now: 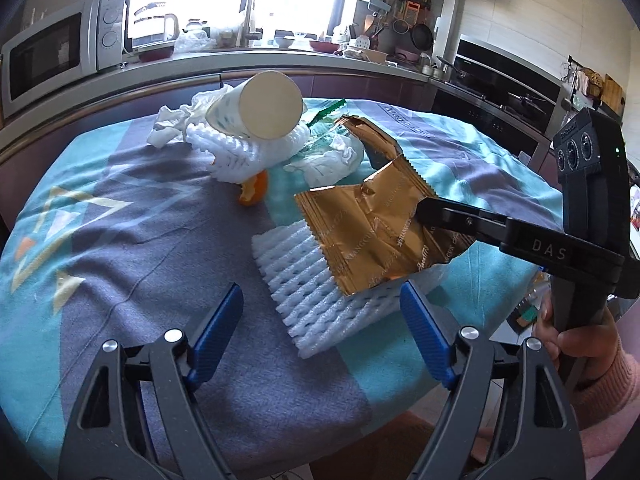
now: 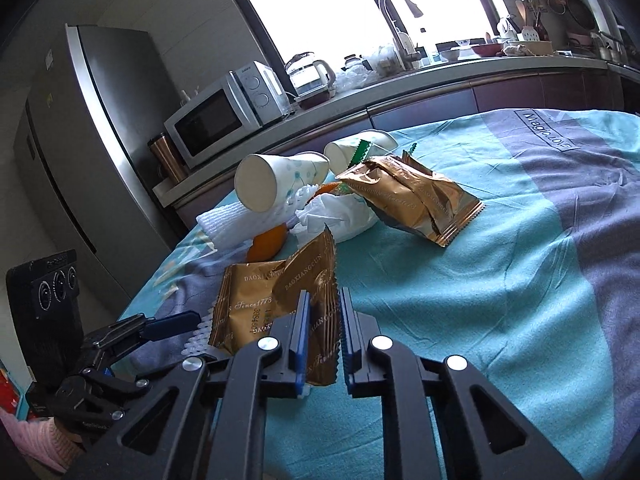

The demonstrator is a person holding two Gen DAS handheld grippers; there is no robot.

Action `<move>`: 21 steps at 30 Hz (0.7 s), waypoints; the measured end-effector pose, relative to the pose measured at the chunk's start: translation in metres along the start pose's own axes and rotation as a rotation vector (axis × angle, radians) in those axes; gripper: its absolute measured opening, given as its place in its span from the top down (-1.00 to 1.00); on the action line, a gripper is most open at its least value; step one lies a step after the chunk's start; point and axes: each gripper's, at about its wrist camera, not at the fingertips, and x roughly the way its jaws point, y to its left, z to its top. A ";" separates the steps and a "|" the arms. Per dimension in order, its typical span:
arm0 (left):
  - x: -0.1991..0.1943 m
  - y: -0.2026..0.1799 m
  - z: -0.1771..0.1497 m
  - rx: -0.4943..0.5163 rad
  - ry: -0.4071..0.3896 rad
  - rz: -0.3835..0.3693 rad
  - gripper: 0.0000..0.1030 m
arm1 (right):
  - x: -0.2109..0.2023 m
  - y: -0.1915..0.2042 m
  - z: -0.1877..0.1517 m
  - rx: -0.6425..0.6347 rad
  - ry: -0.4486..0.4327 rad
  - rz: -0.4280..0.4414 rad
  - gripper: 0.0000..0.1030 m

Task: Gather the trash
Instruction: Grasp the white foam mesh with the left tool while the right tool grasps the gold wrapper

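Two hand-held grippers are seen — the right hand-held gripper (image 2: 323, 340) is clamped on a gold wrapper (image 2: 316, 292); the left hand-held gripper (image 1: 320, 320) is held wide, empty, the foam net (image 1: 304, 276) lying just ahead, lower centre.

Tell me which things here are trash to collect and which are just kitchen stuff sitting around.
Trash to collect: gold wrapper pinched in the right gripper, second gold wrapper, foam fruit net ahead of the open left gripper, paper cup, orange peel, crumpled tissue.

Just there: microwave, glass kettle, fridge, tablecloth.
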 end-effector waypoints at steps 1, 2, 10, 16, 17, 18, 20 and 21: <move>0.001 0.001 0.001 -0.009 0.010 -0.012 -0.49 | -0.001 -0.001 0.000 0.000 -0.002 -0.001 0.79; 0.003 0.001 0.001 -0.018 0.018 -0.020 -0.39 | -0.001 -0.002 0.000 0.002 -0.002 0.001 0.81; 0.004 0.005 0.008 -0.051 0.004 0.030 0.60 | -0.005 -0.007 0.001 0.027 -0.019 0.022 0.83; -0.006 0.016 0.009 -0.081 -0.014 0.018 0.81 | -0.011 -0.004 0.006 0.023 -0.039 0.042 0.85; -0.009 0.017 0.010 -0.084 -0.023 0.020 0.83 | -0.013 -0.002 0.008 0.023 -0.044 0.049 0.86; -0.012 0.018 0.011 -0.084 -0.031 0.020 0.83 | -0.014 -0.001 0.009 0.025 -0.048 0.058 0.87; -0.021 0.020 0.012 -0.084 -0.050 0.024 0.84 | -0.017 0.003 0.012 0.021 -0.057 0.070 0.92; -0.024 0.022 0.012 -0.083 -0.058 0.027 0.84 | -0.019 0.005 0.013 0.017 -0.062 0.075 0.93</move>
